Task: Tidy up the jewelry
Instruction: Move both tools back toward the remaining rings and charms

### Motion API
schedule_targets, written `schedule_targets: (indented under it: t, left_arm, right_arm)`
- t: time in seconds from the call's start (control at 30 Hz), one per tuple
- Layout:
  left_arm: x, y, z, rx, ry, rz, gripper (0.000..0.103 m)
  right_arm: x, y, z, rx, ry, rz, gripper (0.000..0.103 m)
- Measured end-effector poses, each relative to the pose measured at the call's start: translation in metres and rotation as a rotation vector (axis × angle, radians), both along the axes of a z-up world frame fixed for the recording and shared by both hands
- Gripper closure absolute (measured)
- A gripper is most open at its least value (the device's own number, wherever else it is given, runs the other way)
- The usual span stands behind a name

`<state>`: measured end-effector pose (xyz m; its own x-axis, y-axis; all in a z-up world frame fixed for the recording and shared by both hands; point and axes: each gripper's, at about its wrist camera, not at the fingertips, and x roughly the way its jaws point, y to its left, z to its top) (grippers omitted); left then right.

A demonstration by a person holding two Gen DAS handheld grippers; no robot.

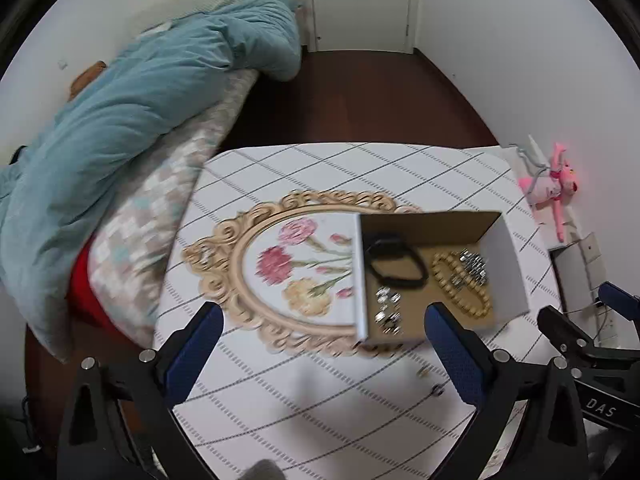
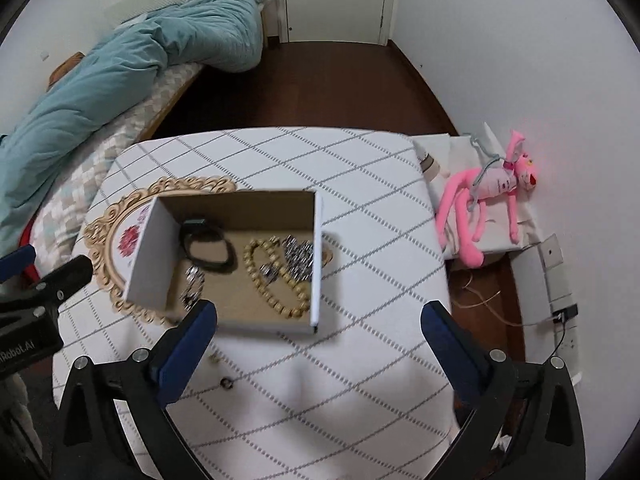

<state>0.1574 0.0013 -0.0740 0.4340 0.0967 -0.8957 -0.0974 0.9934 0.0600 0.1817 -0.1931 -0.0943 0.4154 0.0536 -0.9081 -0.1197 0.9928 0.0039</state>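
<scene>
While the left hand-held gripper [image 1: 324, 336] hangs low in the left wrist view, jaws spread wide and empty, the cardboard box [image 1: 508, 264] sits right of centre on the counter [image 1: 320, 420], overlapping the floral mat [image 1: 224, 264]; its open top keeps the bead bracelet [image 1: 460, 284] and black band [image 1: 394, 262] together. Over to the right wrist view: the right hand-held gripper [image 2: 320, 332] gapes too, holding nothing. Two small pieces, possibly rings [image 2: 227, 382], lie loose at lower left, likely next for the box.
</scene>
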Motion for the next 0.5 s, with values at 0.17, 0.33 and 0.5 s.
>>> schedule_targets:
  t: [0.17,0.33,0.5]
  left_arm:
    - [-0.031,0.014,-0.028,0.025,0.032,0.022,0.000]
    - [-0.050,0.029,-0.087,-0.014,0.191,0.029,0.001]
    - [-0.063,0.034,-0.121,-0.041,0.271,0.025,0.001]
  right_arm:
    - [-0.030,0.017,-0.035,0.026,0.075,0.043,0.000]
    - [-0.048,0.037,-0.080,0.031,0.146,0.080,0.001]
    - [-0.055,0.050,-0.103,0.062,0.166,0.100,0.022]
